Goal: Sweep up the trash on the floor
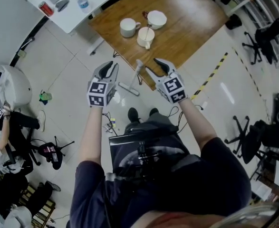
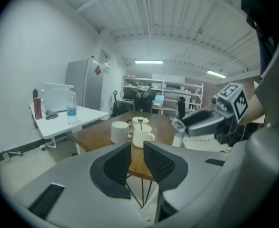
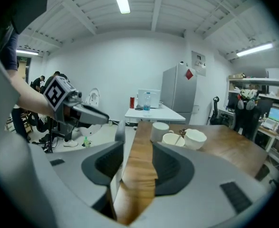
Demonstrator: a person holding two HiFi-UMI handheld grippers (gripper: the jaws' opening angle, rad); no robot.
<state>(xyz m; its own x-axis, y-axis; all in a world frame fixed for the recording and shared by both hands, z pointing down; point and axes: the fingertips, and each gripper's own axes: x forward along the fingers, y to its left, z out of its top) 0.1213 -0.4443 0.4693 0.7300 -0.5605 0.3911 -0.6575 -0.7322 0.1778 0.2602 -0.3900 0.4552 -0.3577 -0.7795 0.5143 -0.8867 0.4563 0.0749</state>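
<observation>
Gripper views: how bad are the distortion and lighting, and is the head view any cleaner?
Left gripper view: heavy fisheye, black corners, ceiling lamp bright but not blown out, cups sharp. Right gripper view: same bend, near table edge soft. Head view: evenly lit, pale glare streaks on the floor tiles.

A small green scrap, possibly crumpled trash, is seen lying on the pale tiled floor, well apart from the wooden table.

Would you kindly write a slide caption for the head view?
Left claw and right claw, both open and empty, hover beside a wooden table bearing white crockery.
</observation>
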